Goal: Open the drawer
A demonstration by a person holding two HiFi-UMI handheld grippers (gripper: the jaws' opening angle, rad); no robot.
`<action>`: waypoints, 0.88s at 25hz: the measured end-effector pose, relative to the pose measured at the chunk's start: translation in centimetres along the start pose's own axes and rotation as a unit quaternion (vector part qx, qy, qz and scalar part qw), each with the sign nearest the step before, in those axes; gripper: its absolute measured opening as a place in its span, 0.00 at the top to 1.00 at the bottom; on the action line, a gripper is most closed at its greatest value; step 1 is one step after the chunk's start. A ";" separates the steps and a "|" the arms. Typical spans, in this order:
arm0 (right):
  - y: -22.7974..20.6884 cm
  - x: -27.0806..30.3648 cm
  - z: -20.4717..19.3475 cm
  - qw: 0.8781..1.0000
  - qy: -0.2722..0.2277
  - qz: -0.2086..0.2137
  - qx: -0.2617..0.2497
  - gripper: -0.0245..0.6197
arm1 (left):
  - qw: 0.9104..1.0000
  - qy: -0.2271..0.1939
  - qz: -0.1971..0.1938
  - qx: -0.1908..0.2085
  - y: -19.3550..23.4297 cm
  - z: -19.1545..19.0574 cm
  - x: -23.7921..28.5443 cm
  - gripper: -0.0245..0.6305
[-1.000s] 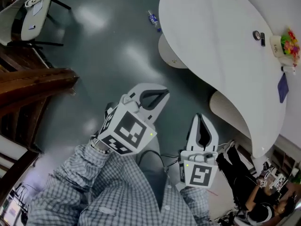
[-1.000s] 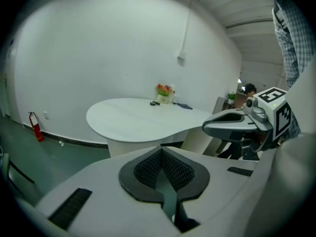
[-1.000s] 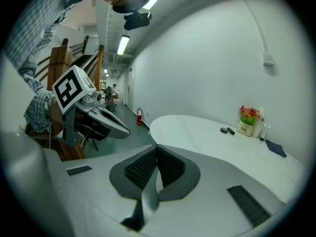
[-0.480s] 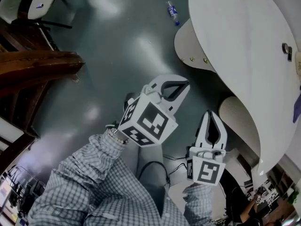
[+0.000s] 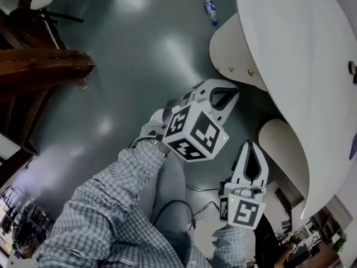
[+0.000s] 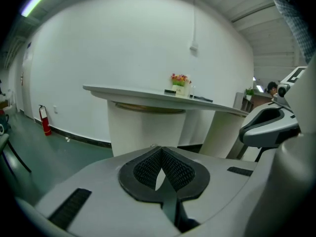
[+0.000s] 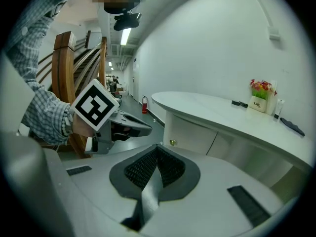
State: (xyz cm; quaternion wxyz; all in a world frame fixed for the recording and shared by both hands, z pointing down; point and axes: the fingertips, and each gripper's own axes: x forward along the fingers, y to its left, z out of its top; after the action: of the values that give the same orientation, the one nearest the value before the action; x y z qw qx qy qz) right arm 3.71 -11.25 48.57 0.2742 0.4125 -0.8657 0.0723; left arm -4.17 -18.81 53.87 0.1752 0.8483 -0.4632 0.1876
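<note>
At the left we see a dark brown wooden stair rail (image 5: 44, 71) above the glossy grey-green floor (image 5: 111, 49), on which a small clear plastic bottle (image 5: 210, 7) lies. Toward the middle, the left gripper (image 5: 231, 95), its jaws pressed together on nothing, points at the beige curved drawer front with small brass knobs (image 5: 234, 49) under the white curved counter top (image 5: 290, 38), near it but apart. Just to the right we find the right gripper (image 5: 249, 148), likewise pinched closed and empty, beside the counter's second beige pedestal (image 5: 284, 149).
</note>
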 end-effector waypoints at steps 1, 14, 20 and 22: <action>0.0 -0.1 -0.2 1.000 0.003 0.000 0.000 0.95 | 1.000 -0.002 0.003 -0.002 0.1 -0.2 0.5 0.96; -0.2 0.4 -1.4 1.000 0.004 0.015 -0.011 0.95 | 1.000 0.001 0.022 -0.004 1.0 -2.8 7.3 0.79; -0.2 0.3 -2.6 1.000 0.009 0.017 -0.006 0.95 | 0.999 0.003 0.032 0.020 0.9 -3.3 10.3 0.75; -0.5 0.2 -3.0 1.000 0.012 0.017 -0.007 0.95 | 0.999 0.003 0.035 0.011 0.9 -3.5 11.2 0.74</action>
State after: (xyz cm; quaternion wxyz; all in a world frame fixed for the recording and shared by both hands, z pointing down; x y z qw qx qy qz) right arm 5.21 -10.63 51.14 0.2857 0.3953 -0.8697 0.0757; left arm 0.09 -25.66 62.42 0.1606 0.8329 -0.4900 0.2008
